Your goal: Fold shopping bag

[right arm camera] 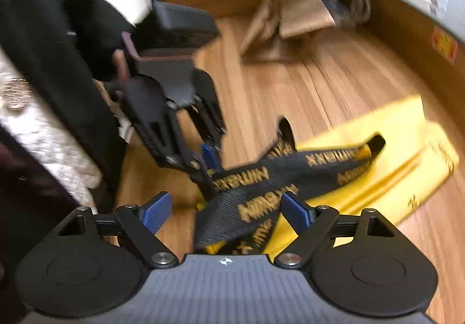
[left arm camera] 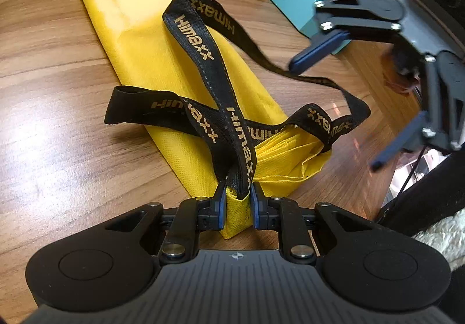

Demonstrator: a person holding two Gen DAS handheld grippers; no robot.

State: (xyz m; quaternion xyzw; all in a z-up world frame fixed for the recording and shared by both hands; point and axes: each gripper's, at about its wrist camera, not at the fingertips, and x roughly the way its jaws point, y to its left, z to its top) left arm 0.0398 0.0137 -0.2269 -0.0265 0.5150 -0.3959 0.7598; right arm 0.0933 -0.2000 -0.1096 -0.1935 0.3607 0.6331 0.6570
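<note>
A yellow shopping bag [left arm camera: 139, 42], folded into a long strip with black printed handles [left arm camera: 200, 42] draped over it, lies across the wood-grain desk [left arm camera: 49, 85] from upper left toward lower centre of the left wrist view. The left hand-held gripper [left arm camera: 237, 193] is clenched on the bag's near corner and a handle, while the right hand-held gripper [right arm camera: 226, 207] stands released, jaws wide, over the handles. A teal box [left arm camera: 296, 1] sits at upper right, brown paper bags [right arm camera: 290, 21] at the desk's far edge.

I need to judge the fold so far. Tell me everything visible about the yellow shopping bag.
The yellow shopping bag looks like thin non-woven fabric, folded into a long narrow strip lying flat on the wooden table. Black printed straps loop loosely over it. The left tool pinches its near end and a strap base.
</note>
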